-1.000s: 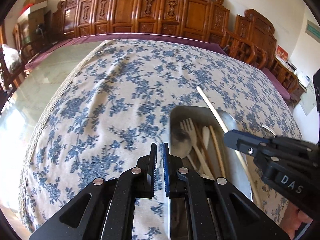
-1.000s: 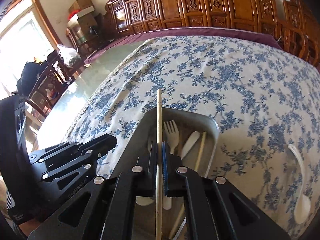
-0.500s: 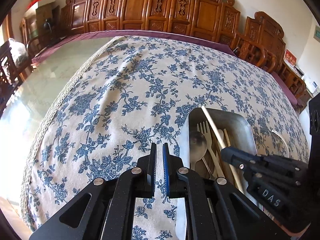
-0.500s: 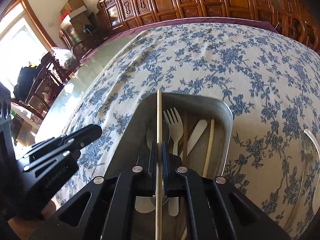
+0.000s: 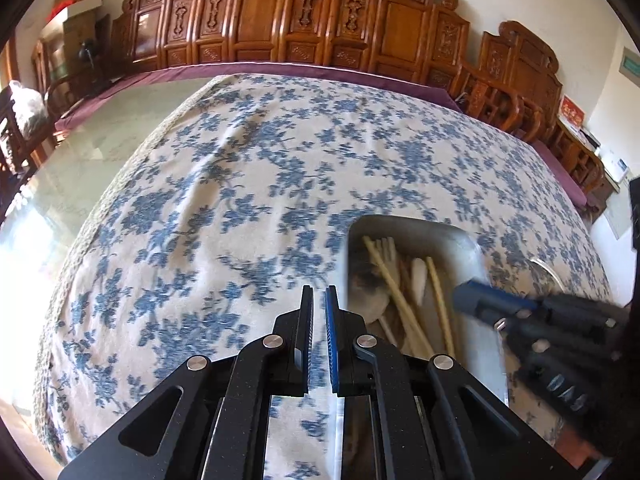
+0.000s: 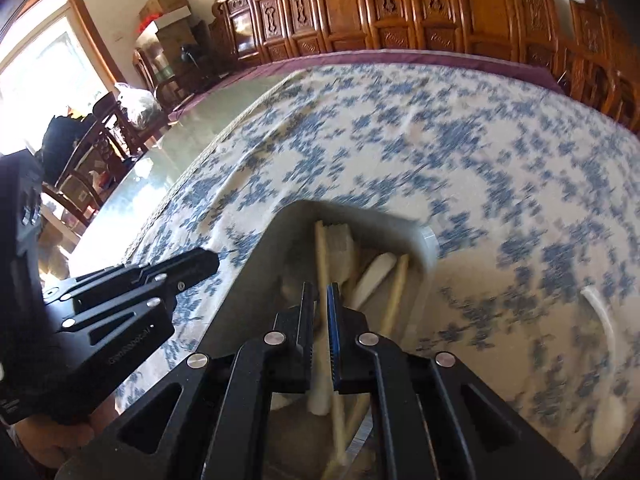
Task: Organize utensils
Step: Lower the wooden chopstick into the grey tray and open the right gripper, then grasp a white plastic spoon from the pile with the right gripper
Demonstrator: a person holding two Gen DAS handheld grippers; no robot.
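A metal tray (image 6: 256, 280) on the blue-flowered cloth holds a pale fork (image 6: 340, 240), a white spoon handle (image 6: 376, 276) and a wooden chopstick (image 6: 396, 292). My right gripper (image 6: 319, 290) hangs over the tray and its jaws are opening. A second long chopstick (image 6: 320, 256) now lies slanted in the tray under the parted jaws, and the pads no longer press on it. In the left wrist view that chopstick (image 5: 384, 276) rests apart from the right gripper (image 5: 466, 298). My left gripper (image 5: 319, 292) is shut on nothing, just left of the tray (image 5: 472, 236).
A white spoon (image 6: 600, 312) lies on the cloth right of the tray. Bare glass tabletop (image 5: 80, 160) lies to the left of the cloth's edge. Carved wooden chairs (image 5: 280, 20) line the far side of the table.
The right gripper held the long chopstick straight along its jaws; its jaws have parted and the chopstick has dropped slanted into the tray. The left gripper stays shut beside the tray.
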